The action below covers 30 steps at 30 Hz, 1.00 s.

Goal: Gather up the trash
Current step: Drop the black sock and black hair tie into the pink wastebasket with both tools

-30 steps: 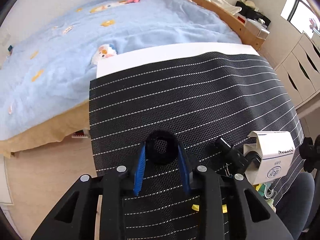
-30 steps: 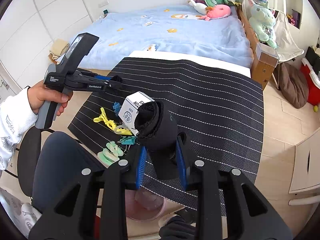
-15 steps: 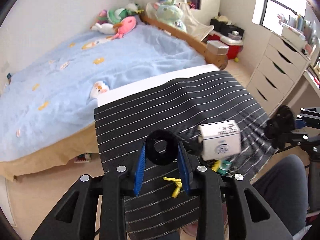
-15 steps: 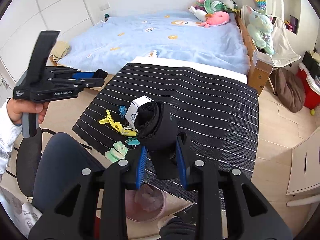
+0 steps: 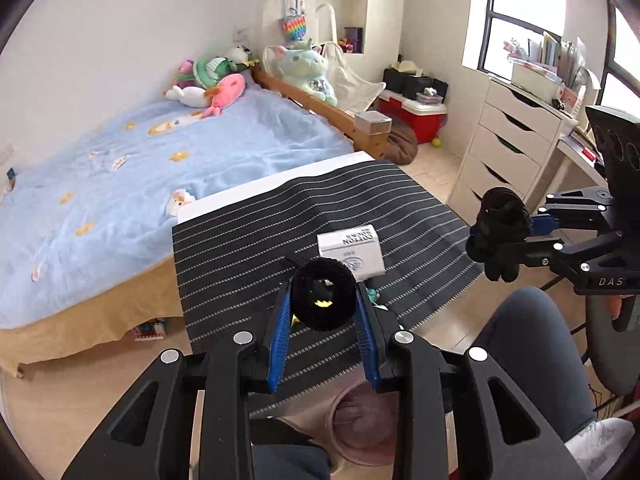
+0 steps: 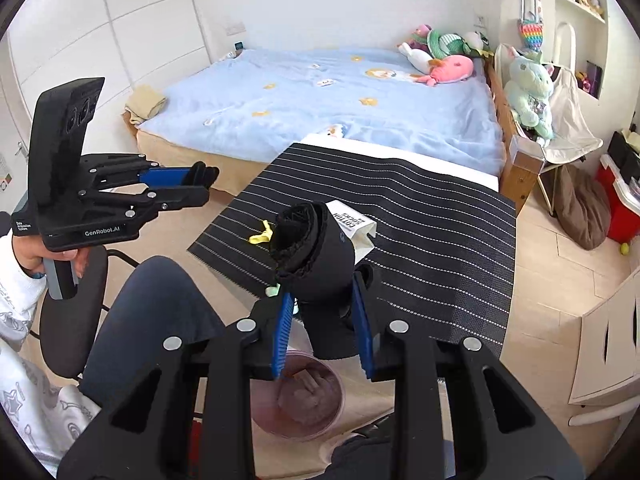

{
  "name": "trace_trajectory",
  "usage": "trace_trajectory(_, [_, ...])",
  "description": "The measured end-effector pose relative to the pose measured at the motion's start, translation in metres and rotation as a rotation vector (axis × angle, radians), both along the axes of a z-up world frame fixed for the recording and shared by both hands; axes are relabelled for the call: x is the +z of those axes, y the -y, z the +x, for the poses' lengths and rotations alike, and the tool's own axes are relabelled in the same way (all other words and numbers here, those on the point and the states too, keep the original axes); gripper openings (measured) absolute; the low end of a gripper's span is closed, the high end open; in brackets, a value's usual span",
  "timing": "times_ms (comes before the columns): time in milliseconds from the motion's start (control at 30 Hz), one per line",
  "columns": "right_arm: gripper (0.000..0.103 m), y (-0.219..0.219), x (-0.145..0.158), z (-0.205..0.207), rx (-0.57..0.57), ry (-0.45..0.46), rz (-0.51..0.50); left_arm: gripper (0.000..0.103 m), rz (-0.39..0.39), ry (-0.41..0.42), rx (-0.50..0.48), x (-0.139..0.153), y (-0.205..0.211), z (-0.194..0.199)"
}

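Observation:
My left gripper [image 5: 325, 298] is shut on a black fuzzy ring [image 5: 324, 280], held above the near edge of the black striped mat [image 5: 248, 248]. The right wrist view shows that gripper [image 6: 202, 186] out at the left, held by a hand. My right gripper [image 6: 322, 300] is shut on a rolled black sock [image 6: 316, 248]; it also shows at the right of the left wrist view [image 5: 500, 240]. A white cotton-socks box [image 5: 352, 248] [image 6: 352, 222] lies on the mat with a yellow clip [image 6: 262, 236] beside it. A pink bin [image 6: 300, 400] [image 5: 360, 420] stands on the floor below both grippers.
A bed with a blue blanket [image 6: 320, 96] and plush toys [image 6: 444, 56] lies beyond the mat. White drawers [image 5: 508, 144] stand at the right. The person's knee [image 6: 156, 304] and a black chair [image 6: 72, 320] are close by at the left.
My left gripper has risen and pulled back from over the mat to its near edge, swinging right, still holding the ring. My right gripper has lifted a little with the sock.

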State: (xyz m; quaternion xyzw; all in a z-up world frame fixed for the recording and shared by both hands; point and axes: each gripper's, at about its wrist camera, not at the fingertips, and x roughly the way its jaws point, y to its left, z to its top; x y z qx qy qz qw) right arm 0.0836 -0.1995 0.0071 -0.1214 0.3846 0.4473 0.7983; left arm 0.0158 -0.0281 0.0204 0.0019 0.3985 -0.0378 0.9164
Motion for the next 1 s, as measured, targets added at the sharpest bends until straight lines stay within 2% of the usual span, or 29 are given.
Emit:
trace_trajectory(233, [0.028, 0.005, -0.003, -0.031, 0.027, -0.009, 0.002, 0.03, -0.047, 0.006, -0.025, -0.004, 0.012, -0.03])
trace_trajectory(667, [0.028, -0.002, -0.041, -0.07, 0.089, -0.105, -0.049, 0.03, -0.086, -0.015, -0.022, -0.017, 0.022, -0.068])
trace_trajectory(767, [0.032, -0.004, -0.043, -0.075, 0.116, -0.117, -0.049, 0.03, -0.09, -0.017, -0.02, -0.018, 0.022, -0.072])
trace_trajectory(800, [0.035, -0.005, -0.044, -0.076, 0.119, -0.116, -0.05, 0.03, -0.089, -0.017, -0.02, -0.018, 0.022, -0.073])
trace_trajectory(833, [0.051, -0.005, -0.044, -0.077, 0.117, -0.114, -0.048, 0.03, -0.087, -0.017, -0.02, -0.018, 0.022, -0.072])
trace_trajectory(900, [0.074, -0.003, -0.044, -0.076, 0.091, -0.101, -0.042, 0.03, -0.083, -0.018, -0.019, -0.018, 0.023, -0.072])
trace_trajectory(1000, [0.085, -0.001, -0.043, -0.073, 0.059, -0.108, -0.039, 0.03, -0.083, -0.022, -0.024, -0.018, 0.023, -0.073])
